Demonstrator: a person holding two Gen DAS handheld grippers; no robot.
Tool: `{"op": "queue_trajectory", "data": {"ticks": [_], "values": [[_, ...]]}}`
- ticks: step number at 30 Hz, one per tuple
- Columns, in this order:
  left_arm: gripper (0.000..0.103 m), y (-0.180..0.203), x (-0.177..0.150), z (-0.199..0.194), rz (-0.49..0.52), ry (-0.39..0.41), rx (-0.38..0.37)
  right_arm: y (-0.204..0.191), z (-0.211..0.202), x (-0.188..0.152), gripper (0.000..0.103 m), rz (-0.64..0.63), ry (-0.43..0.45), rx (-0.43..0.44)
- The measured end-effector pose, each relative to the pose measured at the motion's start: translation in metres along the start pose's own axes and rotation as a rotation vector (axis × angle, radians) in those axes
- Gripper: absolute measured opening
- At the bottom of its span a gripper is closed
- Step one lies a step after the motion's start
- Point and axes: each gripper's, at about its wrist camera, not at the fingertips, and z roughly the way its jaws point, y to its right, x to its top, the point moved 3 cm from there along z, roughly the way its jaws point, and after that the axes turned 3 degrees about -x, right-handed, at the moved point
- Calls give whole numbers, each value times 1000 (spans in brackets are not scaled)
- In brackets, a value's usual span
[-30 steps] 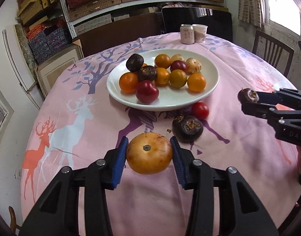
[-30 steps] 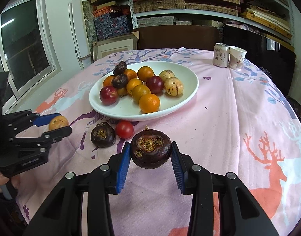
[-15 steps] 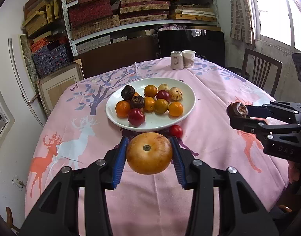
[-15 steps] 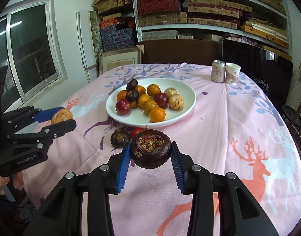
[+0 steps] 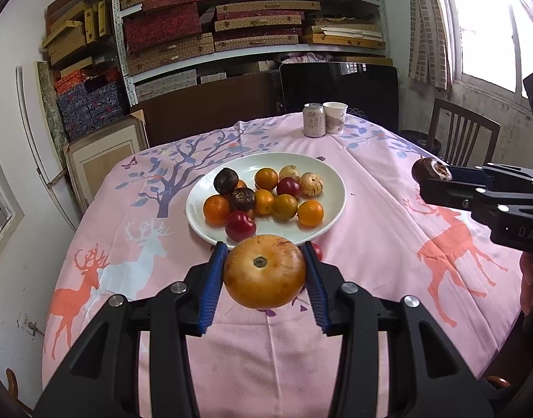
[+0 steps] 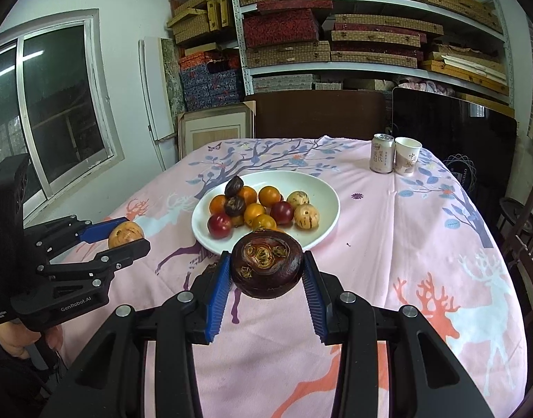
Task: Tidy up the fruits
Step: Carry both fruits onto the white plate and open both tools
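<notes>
My left gripper [image 5: 264,249] is shut on a round yellow-orange fruit [image 5: 264,271] and holds it in the air above the near side of the table. A dark purple mangosteen [image 6: 266,264] sits in my right gripper [image 6: 266,256], which is shut on it, also off the table. Each gripper shows in the other's view: right gripper [image 5: 428,179], left gripper [image 6: 134,235]. Beyond both lies a white plate [image 5: 336,181] with several orange, red, dark and speckled fruits. A small red fruit [image 5: 317,251] peeks out behind my left gripper's finger.
A pink deer-print cloth [image 5: 388,244] covers the round table. A drink can [image 5: 313,120] and a paper cup [image 5: 335,117] stand at the far edge. A wooden chair [image 5: 457,132] is at the right. Shelves of boxes fill the back wall.
Both grippers have risen with their fruits, so the table and plate look lower and farther. The loose dark fruit and red fruit near the plate are now mostly hidden behind the held fruits.
</notes>
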Motion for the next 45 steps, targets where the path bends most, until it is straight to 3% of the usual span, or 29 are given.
{"op": "queue_trajectory", "data": {"ticks": [7, 17, 24, 35, 36, 39, 45], "values": [[43, -11, 42, 42, -1, 4, -20, 11, 32, 43, 41, 11, -9, 22], [43, -23, 77, 148, -31, -88, -60, 32, 142, 101, 41, 21, -96, 53], [43, -26, 74, 187, -42, -132, -69, 26, 201, 99, 41, 7, -167, 67], [45, -27, 71, 199, -31, -150, -43, 28, 230, 90, 42, 3, -204, 62], [46, -27, 71, 200, -30, -153, -38, 28, 232, 90, 42, 2, -206, 65], [53, -26, 70, 201, -37, -159, -29, 27, 232, 92, 63, 5, -191, 67], [84, -29, 72, 181, -54, -104, 38, 32, 214, 94, 64, 27, -160, 66]]}}
